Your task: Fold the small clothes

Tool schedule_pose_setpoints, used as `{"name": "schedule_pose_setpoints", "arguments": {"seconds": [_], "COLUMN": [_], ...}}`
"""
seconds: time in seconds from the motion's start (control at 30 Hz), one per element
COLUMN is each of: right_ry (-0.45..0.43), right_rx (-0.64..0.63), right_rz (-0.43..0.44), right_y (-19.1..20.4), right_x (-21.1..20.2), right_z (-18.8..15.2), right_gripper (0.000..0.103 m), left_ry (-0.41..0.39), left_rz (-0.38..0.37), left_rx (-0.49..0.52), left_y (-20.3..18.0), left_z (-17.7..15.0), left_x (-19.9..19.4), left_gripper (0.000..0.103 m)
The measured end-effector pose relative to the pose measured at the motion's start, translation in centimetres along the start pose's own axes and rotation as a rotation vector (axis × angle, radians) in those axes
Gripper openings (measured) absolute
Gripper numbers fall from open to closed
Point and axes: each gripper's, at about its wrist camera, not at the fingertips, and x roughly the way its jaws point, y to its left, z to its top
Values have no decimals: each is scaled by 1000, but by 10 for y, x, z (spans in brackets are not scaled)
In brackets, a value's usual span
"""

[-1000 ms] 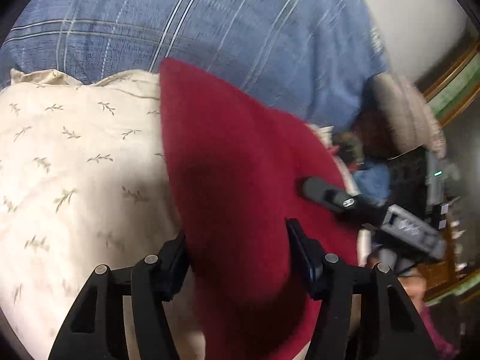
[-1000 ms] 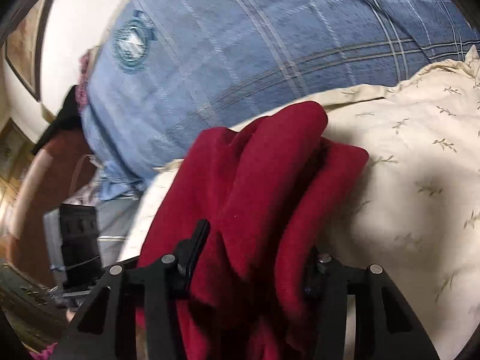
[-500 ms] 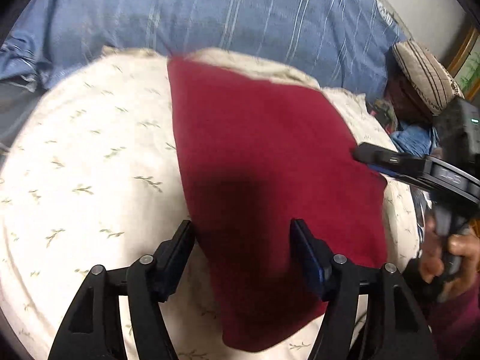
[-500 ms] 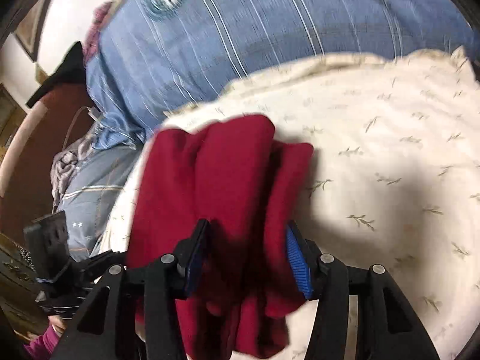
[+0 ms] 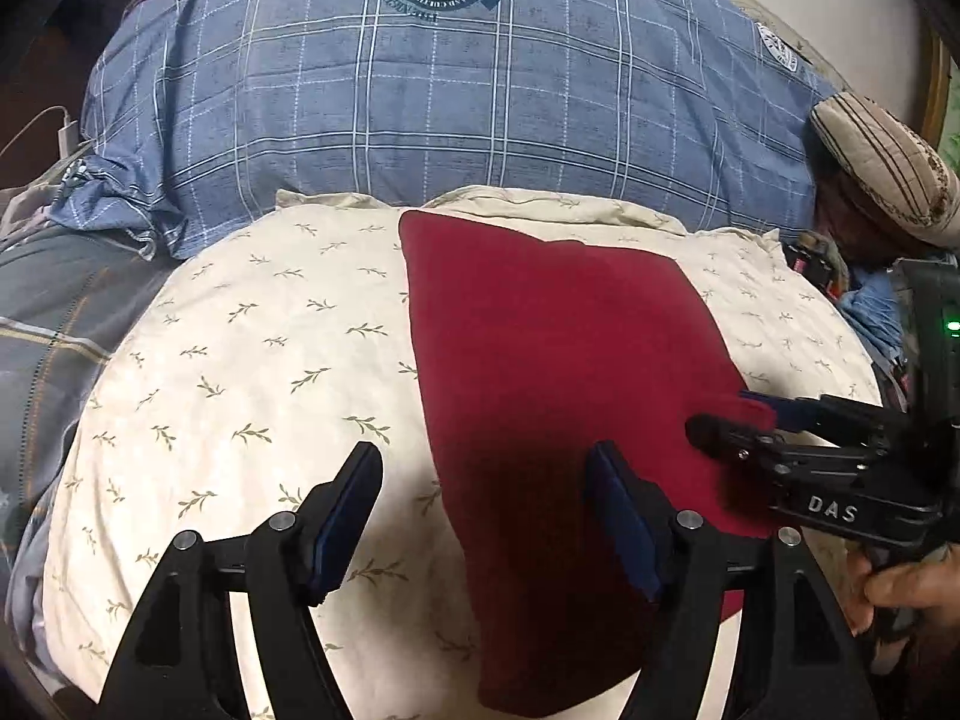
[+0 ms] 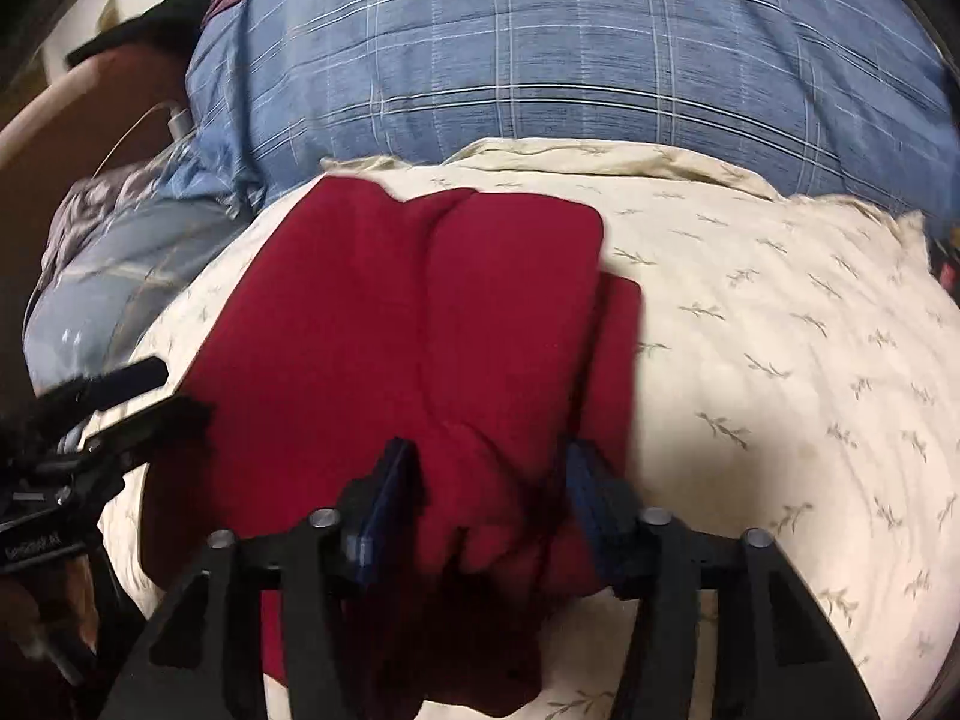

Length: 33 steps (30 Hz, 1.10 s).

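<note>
A folded dark red cloth (image 5: 558,360) lies flat on a cream leaf-print pillow (image 5: 240,360). My left gripper (image 5: 483,480) hovers over the cloth's near left edge with its jaws opening. One pad is above the pillow and the other above the cloth, and neither presses on it. In the right wrist view the red cloth (image 6: 420,312) shows a thick doubled fold. That fold bunches up between the pads of my right gripper (image 6: 489,468), which is shut on it. The left gripper (image 6: 162,393) shows at the cloth's left edge, and the right gripper (image 5: 738,420) at its right edge.
A large blue plaid duvet (image 5: 450,108) rises behind the pillow. A striped tan cushion (image 5: 882,162) sits at the far right and a white charger with its cable (image 5: 60,132) at the far left. A hand (image 5: 900,594) holds the right gripper's handle.
The red cloth has come down from the air and now lies spread on the pillow. My left jaws have widened off it. Both grippers have drawn back toward the pillow's near side.
</note>
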Motion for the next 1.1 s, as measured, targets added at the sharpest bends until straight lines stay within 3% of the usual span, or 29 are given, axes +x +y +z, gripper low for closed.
{"name": "schedule_pose_setpoints", "arguments": {"seconds": [0.2, 0.27, 0.33, 0.5, 0.7, 1.1], "right_ry": [-73, -112, -144, -197, -182, -182], "right_rx": [-79, -84, -80, -55, -43, -6], "right_rz": [-50, -72, -83, -96, -107, -103], "right_y": [26, 28, 32, 35, 38, 32], "right_x": [-32, -45, -50, -62, -61, -66], "right_z": [-10, -16, -15, -20, -27, -33], "right_gripper": [57, 63, 76, 87, 88, 90], "left_ry": [-37, -50, -53, -53, -120, -125], "left_rz": [38, 54, 57, 37, 53, 62], "left_rx": [-12, -10, -12, -17, -12, -20], "left_y": [1, 1, -1, 0, 2, 7], "left_z": [-11, -13, -14, -16, -21, -26], "left_x": [-20, -26, -31, -41, -63, -72], "left_gripper": [71, 71, 71, 71, 71, 71]}}
